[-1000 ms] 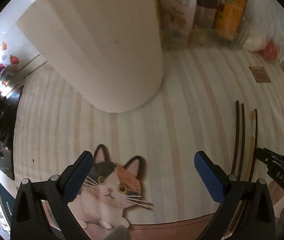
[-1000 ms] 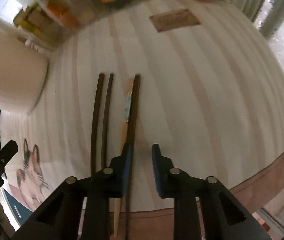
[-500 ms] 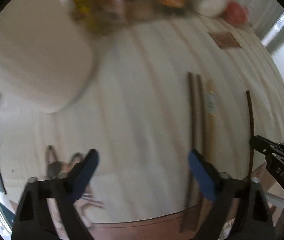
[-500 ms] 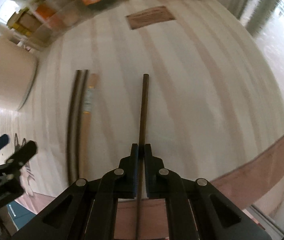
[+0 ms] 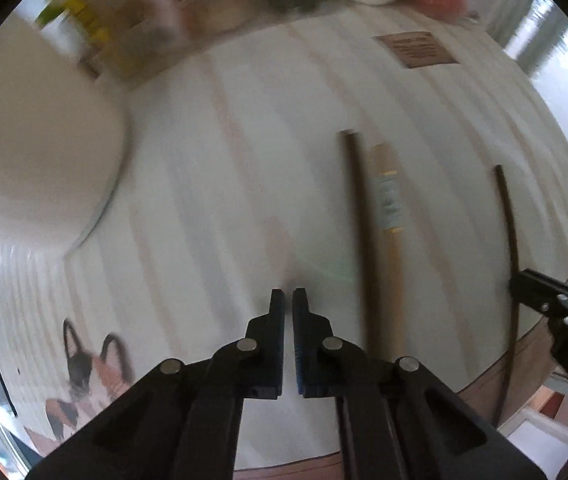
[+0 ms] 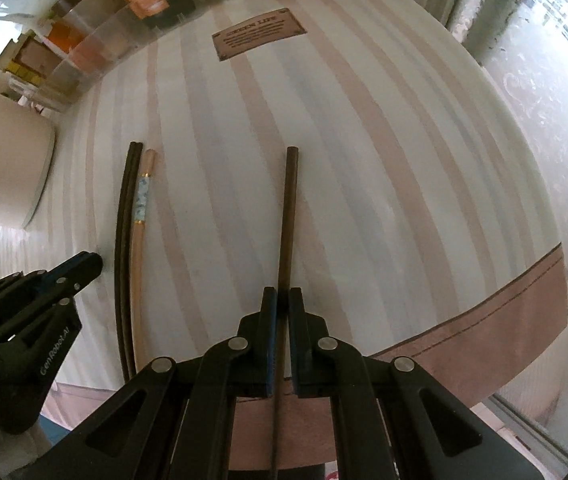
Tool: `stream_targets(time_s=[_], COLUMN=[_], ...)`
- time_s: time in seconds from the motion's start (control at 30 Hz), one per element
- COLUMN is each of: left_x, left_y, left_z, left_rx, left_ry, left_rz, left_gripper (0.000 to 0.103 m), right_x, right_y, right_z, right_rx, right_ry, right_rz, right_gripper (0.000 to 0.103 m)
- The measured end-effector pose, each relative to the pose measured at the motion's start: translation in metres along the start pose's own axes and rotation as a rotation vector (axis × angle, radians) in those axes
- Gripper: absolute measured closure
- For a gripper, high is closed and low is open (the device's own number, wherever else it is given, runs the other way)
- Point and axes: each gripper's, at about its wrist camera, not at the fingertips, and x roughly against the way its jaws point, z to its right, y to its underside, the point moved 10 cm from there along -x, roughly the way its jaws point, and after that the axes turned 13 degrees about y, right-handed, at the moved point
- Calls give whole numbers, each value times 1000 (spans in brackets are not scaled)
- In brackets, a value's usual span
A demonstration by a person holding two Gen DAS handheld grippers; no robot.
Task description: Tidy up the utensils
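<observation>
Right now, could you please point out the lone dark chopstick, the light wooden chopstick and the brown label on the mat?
Lone dark chopstick (image 6: 288,216): right wrist view, middle of its shaft.
Light wooden chopstick (image 6: 141,200): right wrist view, its patterned band.
Brown label (image 6: 259,34): right wrist view, centre of the patch.

A striped mat (image 6: 364,160) with a cat picture (image 5: 83,364) and a brown label (image 6: 259,34) lies near a white container (image 5: 23,152).
</observation>
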Motion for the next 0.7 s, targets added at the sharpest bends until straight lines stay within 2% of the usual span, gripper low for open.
stream_targets(time_s=[0.03,0.2,0.33,0.4,0.5,0.53,0.57,0.63,0.7], left_x=[2,15,24,28,35,36,37,37,33], left_y=[5,37,62,65,57,49,42,30,22], left_z=[-10,-68,-99,-103,-90,-77,-66,-42,-16], left_rx=[30,195,295,304,299,280,259,202,138], left_ry=[0,6,21,67,152,190,207,236,242], left_rz=[-3,-16,-22,-12,19,27,32,46,44], left_gripper=[101,101,101,101,99,93,80,61,60], right_x=[-1,3,2,2,1,1,-1,-3,-4], right_y=[-7,2,10,9,0,-3,-6,-12,-16], right_z=[-11,-30,-54,-58,-61,-59,-58,-49,-40], right_rx=[7,65,134,156,153,152,149,121,92], right_ry=[-3,-50,-73,-67,-57,-46,-35,-25,-21], right_rz=[-3,-26,-47,-48,-45,-40,-35,-32,-34], right_gripper=[98,98,98,98,98,98,98,98,98])
